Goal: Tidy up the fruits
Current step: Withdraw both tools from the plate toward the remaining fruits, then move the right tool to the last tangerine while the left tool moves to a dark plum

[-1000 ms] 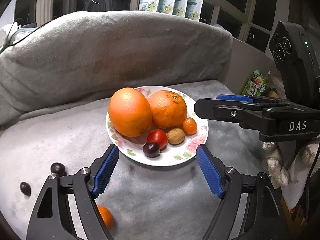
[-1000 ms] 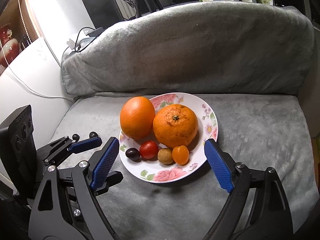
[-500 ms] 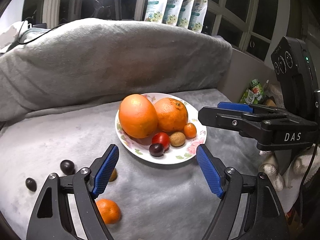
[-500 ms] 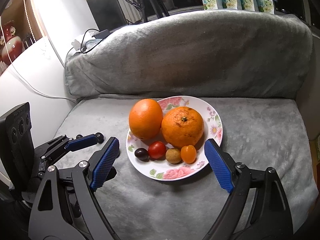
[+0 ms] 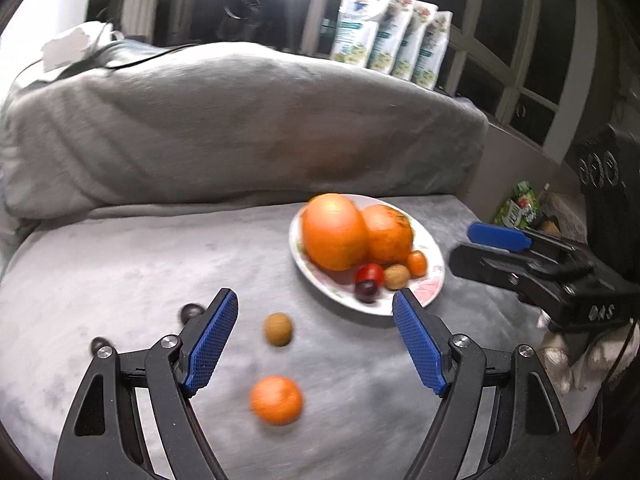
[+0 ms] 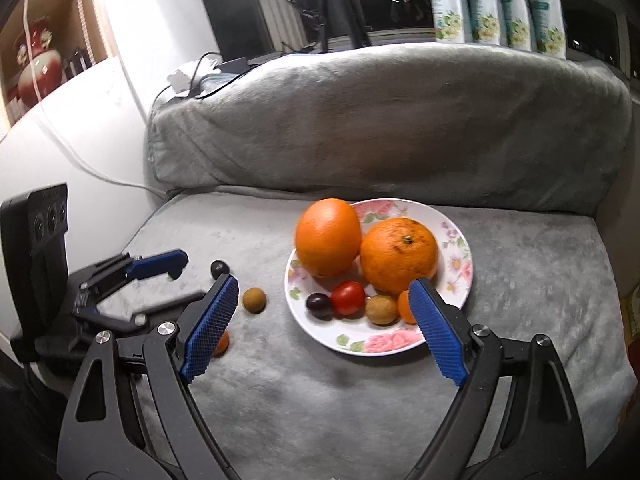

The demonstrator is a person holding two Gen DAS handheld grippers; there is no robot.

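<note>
A floral white plate (image 5: 434, 270) (image 6: 460, 236) on the grey seat holds two big oranges (image 5: 334, 232) (image 6: 398, 254), a red tomato (image 6: 348, 298), a dark grape (image 6: 319, 306), a brown fruit (image 6: 381, 309) and a small orange fruit. Loose on the cushion lie a small mandarin (image 5: 276, 399), a brown round fruit (image 5: 278, 329) (image 6: 254, 300) and two dark grapes (image 5: 191, 312) (image 5: 98, 345). My left gripper (image 5: 316, 346) is open and empty above the loose fruits. My right gripper (image 6: 324, 330) is open and empty in front of the plate.
A grey blanket-covered backrest (image 5: 240, 120) rises behind the seat. Floral packets (image 5: 390, 50) stand on the window sill. A snack bag (image 5: 518, 206) lies past the seat's right end. A white surface with a cable (image 6: 80, 120) lies left.
Both grippers have pulled back and swung left. The plate has slid to the right in the left wrist view, and the loose mandarin and brown fruit now lie between the left fingers.
</note>
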